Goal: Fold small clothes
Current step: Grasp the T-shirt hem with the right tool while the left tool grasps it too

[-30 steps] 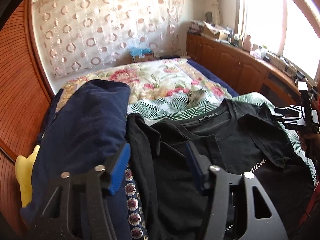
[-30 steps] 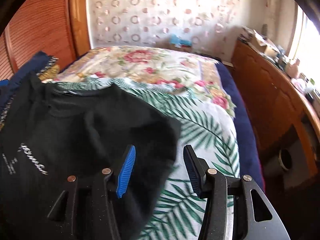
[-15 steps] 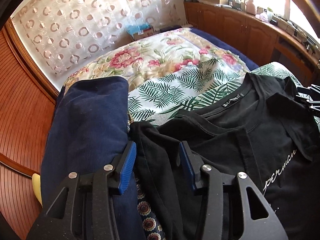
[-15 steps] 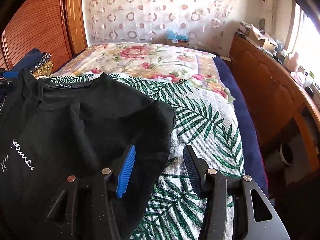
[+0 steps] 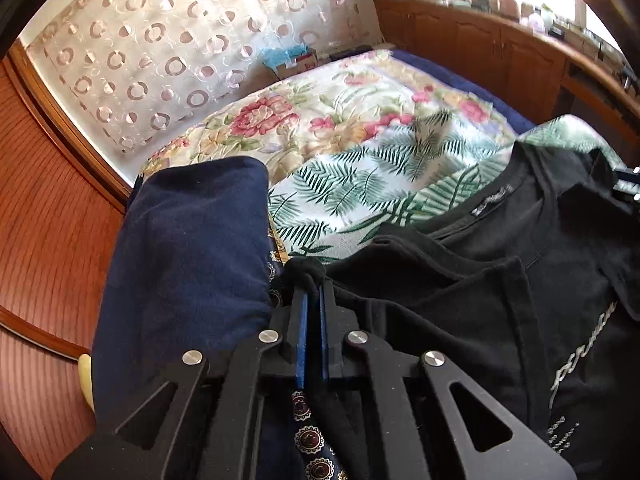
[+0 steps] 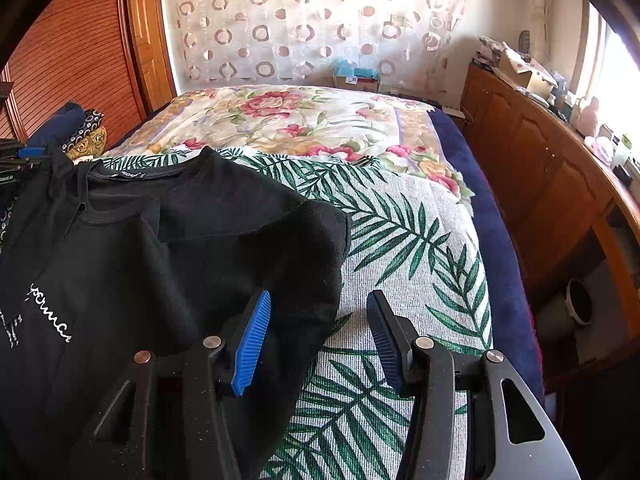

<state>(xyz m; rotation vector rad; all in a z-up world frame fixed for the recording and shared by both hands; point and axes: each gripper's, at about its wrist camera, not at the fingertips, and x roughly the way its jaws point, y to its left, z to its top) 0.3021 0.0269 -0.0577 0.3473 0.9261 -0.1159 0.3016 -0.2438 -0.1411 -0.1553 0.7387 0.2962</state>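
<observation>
Up close, my left gripper (image 5: 310, 292) had just drawn its jaws together, and the blue pads pinched a bunched fold of the black T-shirt (image 5: 460, 292) at its sleeve edge. That fold poked out beyond the fingertips as a small dark knot. My right gripper (image 6: 316, 332) hung over the shirt's opposite sleeve with its jaws apart; the left blue pad sat above black cloth, the right one above the bedcover, and neither pressed on anything.

Between the two tools, the shirt lay spread front-up on the palm-leaf blanket (image 6: 420, 240), white script lettering across its chest and the neck label facing the far end of the bed. One sleeve in the right wrist view was turned in over the body.

Just beside the clamped fold, to the left in the left wrist view, a folded navy garment (image 5: 184, 248) rested against a dark cloth printed with round medallions (image 5: 308, 440). A sliver of something yellow (image 5: 85, 376) showed at its outer edge.

Farther off, a floral quilt (image 6: 288, 120) covered the rest of the bed. Beyond it hung a sheer curtain with ring patterns (image 6: 304, 20), and a cluttered wooden cabinet (image 6: 540, 152) ran along the window side.
</observation>
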